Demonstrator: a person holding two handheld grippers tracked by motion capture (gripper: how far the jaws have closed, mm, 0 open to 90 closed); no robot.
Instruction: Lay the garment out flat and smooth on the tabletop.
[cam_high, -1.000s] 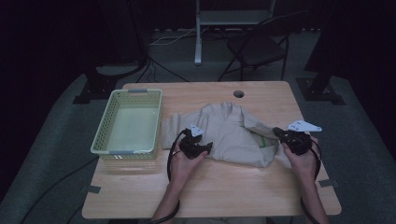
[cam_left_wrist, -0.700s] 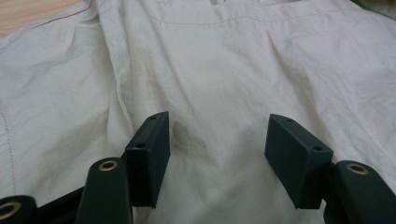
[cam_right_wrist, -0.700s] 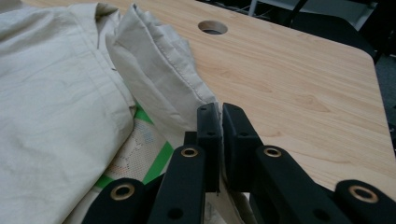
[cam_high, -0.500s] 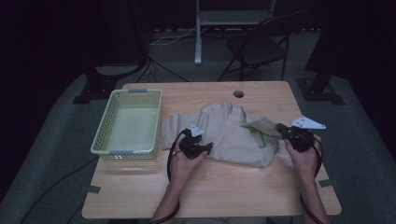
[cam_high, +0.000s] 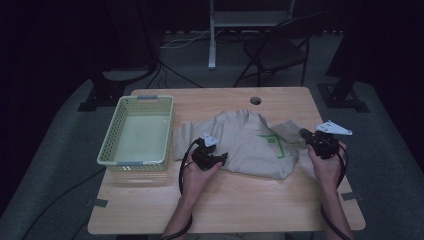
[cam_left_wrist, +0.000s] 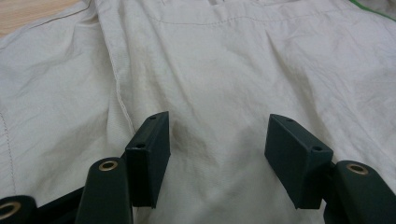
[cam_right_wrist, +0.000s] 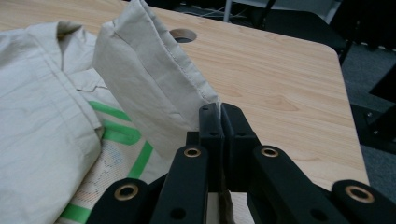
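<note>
Since a second ago, the right gripper (cam_high: 306, 135) has drawn the shirt's sleeve (cam_right_wrist: 149, 81) outward toward the right edge of the table (cam_high: 230, 200), so the sleeve that lay folded near the body of the beige shirt (cam_high: 245, 145) now stands lifted from the cloth; the left gripper (cam_high: 223, 156) has hardly shifted. In the right gripper view the two jaws are pressed flat together on the sleeve's hemmed corner, the fabric rising from them as a taut upright fold above the green printed marking (cam_right_wrist: 121, 133). In the left gripper view the jaws stand wide apart, resting low over the shirt's front panel with nothing between them but flat, creased cloth. The shirt lies spread across the middle of the table, its left sleeve reaching to just beside the yellow-green basket (cam_high: 137, 131), which sits near the left edge. Bare wood runs along the whole near edge in front of the person, and a strip of bare wood lies to the right of the clamped sleeve, out to the right rim; the round cable hole (cam_high: 255, 100) sits behind the collar near the far edge. Both forearms come in from the near side, the left hand (cam_high: 196, 176) at the shirt's lower hem, the right hand (cam_high: 326, 167) just beyond the shirt's right side.
</note>
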